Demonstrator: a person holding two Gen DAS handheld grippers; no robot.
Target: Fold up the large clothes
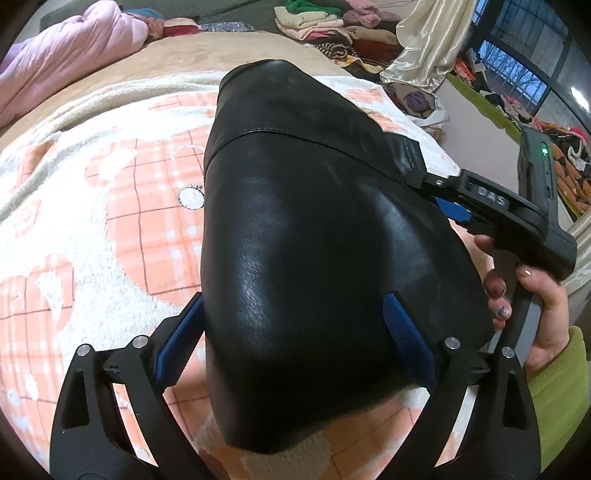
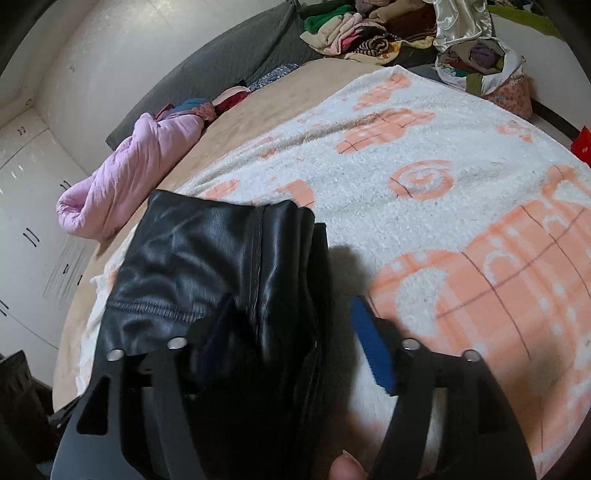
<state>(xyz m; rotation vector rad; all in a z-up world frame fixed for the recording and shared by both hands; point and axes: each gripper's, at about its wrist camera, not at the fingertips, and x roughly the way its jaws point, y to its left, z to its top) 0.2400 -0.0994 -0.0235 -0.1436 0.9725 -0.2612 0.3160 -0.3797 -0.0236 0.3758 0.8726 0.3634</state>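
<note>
Both grippers sit at the glossy black leather garment (image 1: 314, 258) on the peach-and-white fleece blanket (image 1: 110, 221) — its long axis runs away from the left gripper (image 1: 295, 332). Left jaws stand wide, straddling the near end unpinched; the right gripper (image 2: 295, 343), jaws apart, has folded edges between them — no visible grip.

Bedroom: blanketed bed (image 2: 424, 155), clothes piles (image 1: 314, 18)

The left hand-held gripper (image 1: 295, 332) points steeply downward, its blue-padded fingers (image 1: 408, 332) spread wide. The right hand-held gripper (image 2: 295, 354) also tilts downward with its fingers apart. A hand (image 1: 532, 295) in a green sleeve (image 1: 561, 398) grips the right one's handle, fingers curled around it, thumb on top.
</note>
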